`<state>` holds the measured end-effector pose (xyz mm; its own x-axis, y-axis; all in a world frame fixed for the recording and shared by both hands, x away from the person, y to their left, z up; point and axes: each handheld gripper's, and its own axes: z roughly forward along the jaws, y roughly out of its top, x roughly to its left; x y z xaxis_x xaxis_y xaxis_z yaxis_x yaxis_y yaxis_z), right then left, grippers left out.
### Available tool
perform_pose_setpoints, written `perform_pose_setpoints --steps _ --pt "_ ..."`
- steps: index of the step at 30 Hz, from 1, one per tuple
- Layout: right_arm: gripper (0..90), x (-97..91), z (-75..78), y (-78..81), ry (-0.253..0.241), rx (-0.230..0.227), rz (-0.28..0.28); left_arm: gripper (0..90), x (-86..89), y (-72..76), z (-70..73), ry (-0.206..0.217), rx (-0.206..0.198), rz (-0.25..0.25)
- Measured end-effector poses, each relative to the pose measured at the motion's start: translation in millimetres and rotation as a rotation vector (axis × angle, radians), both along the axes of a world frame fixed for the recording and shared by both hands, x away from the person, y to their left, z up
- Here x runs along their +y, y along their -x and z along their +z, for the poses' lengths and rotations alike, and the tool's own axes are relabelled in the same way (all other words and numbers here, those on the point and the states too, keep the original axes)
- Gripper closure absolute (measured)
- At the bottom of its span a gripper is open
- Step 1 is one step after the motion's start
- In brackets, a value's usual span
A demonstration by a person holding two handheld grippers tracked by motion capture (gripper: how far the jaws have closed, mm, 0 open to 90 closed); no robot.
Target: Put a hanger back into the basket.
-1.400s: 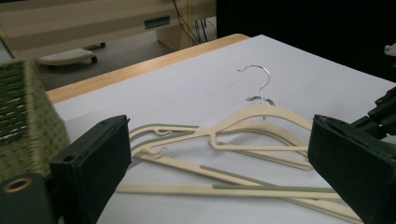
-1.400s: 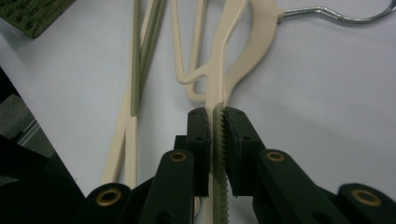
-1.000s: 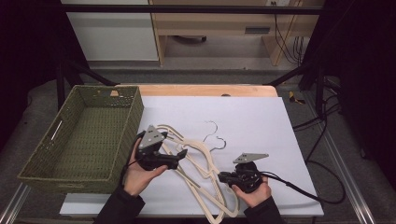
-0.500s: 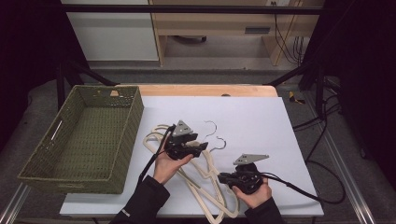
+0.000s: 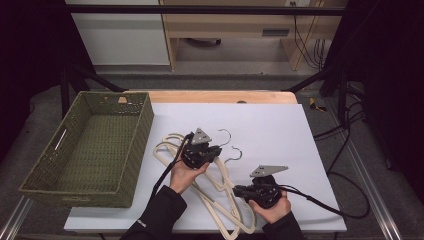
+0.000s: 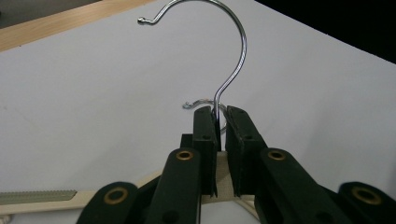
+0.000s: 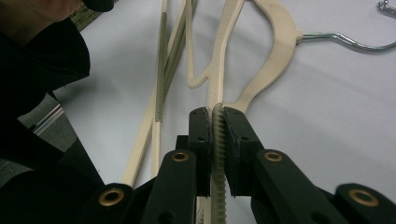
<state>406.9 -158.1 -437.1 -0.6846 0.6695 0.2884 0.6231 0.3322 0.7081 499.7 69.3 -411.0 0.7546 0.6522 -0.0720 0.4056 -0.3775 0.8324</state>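
Several cream plastic hangers with metal hooks lie tangled on the white table. My left gripper sits at their top end. Its jaws have just been closing and now pinch one hanger's neck, where the metal hook rises from it. In the left gripper view the left gripper has the wire between its tips. My right gripper, lower right, points left. In its own view the right gripper is shut on a hanger's ribbed bar.
A green wicker basket stands at the table's left side, its inside bare. A wooden strip runs along the table's far edge. Cables trail off to the right. A dark sleeve is close on the left in the right gripper view.
My left gripper moved right from the hangers' left side to the hooks, dropped slightly, and its jaws closed on a hanger's neck. The right gripper stayed put.
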Motion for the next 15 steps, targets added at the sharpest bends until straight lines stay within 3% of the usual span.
perform_pose_setpoints --steps 5,6,9,12,15 --pt "80.8 -0.1 0.6 -0.1 -0.012 -0.002 0.017 82.8 2.0 5.9 3.8 -0.003 -0.02 0.005" --pt "75.3 0.4 0.8 -0.6 -0.019 -0.008 0.024 82.8 4.0 9.8 6.0 0.005 -0.024 0.0" --pt "71.2 1.3 1.9 -0.6 -0.024 -0.013 0.024 82.8 5.6 14.6 8.6 -0.005 -0.039 -0.005" --pt "63.0 3.1 8.9 -2.9 -0.046 -0.068 0.03 82.8 9.4 23.2 13.6 0.011 -0.05 -0.005" --pt "59.7 6.0 13.7 -5.4 -0.064 -0.081 0.035 82.8 11.2 27.1 15.4 0.012 -0.059 -0.001"
